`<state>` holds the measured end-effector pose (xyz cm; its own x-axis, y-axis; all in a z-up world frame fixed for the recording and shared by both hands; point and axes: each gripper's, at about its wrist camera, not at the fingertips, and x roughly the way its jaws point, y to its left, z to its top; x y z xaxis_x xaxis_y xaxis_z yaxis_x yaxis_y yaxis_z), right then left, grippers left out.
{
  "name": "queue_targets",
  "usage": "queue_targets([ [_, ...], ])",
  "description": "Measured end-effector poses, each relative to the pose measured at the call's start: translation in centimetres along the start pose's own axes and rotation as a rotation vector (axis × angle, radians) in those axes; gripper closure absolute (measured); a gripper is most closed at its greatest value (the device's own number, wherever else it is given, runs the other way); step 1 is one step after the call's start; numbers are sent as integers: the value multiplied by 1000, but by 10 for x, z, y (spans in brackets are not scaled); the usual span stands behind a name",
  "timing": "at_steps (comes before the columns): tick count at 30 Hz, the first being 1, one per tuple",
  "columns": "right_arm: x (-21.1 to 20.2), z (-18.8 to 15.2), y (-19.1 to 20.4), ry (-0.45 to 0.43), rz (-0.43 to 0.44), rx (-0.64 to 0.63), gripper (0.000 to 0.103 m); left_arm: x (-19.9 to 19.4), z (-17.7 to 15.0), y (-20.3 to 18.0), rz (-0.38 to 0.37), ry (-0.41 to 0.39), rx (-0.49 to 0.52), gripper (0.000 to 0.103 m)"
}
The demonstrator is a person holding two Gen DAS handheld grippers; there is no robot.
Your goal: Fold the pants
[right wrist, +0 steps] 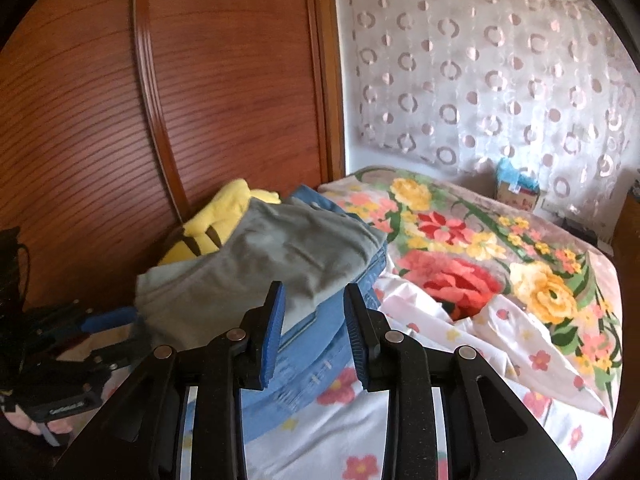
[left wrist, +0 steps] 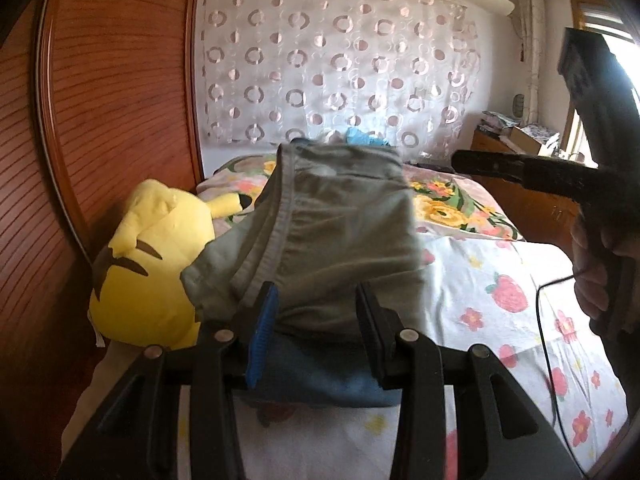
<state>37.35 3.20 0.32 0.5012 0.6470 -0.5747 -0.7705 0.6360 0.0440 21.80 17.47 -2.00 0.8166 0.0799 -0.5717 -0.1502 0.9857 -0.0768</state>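
Note:
Folded grey pants (left wrist: 320, 224) lie on top of folded blue jeans (left wrist: 320, 376) on the bed; they also show in the right wrist view (right wrist: 280, 256), above the jeans (right wrist: 316, 352). My left gripper (left wrist: 316, 300) is open, its fingers on either side of the near edge of the stack. My right gripper (right wrist: 314, 300) is open, just in front of the stack's corner, and holds nothing. The right gripper shows at the right of the left wrist view (left wrist: 500, 166). The left gripper shows at the left of the right wrist view (right wrist: 100, 328).
A yellow plush toy (left wrist: 148, 264) lies against the stack's left side, by a wooden wardrobe door (left wrist: 100, 100). The bed has a white strawberry-print sheet (left wrist: 500, 300) and a floral blanket (right wrist: 480, 248). A patterned curtain (left wrist: 340, 60) hangs behind. A wooden nightstand (left wrist: 512, 152) stands far right.

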Motion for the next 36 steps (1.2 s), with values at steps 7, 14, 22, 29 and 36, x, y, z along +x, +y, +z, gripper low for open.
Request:
queue_targets([
  [7, -55, -16, 13, -46, -63, 10, 56, -39, 0, -19, -27, -43, 34, 64],
  [14, -95, -32, 22, -87, -86, 30, 50, -71, -3, -31, -32, -73, 52, 63],
  [22, -118, -54, 27, -98, -108, 55, 39, -98, -9, -49, -17, -118, 94, 61],
  [29, -132, -73, 34, -98, -134, 80, 33, -110, -15, -55, -41, -124, 87, 60],
  [36, -154, -90, 40, -116, -181, 99, 26, -119, -21, -64, -59, -124, 94, 59],
])
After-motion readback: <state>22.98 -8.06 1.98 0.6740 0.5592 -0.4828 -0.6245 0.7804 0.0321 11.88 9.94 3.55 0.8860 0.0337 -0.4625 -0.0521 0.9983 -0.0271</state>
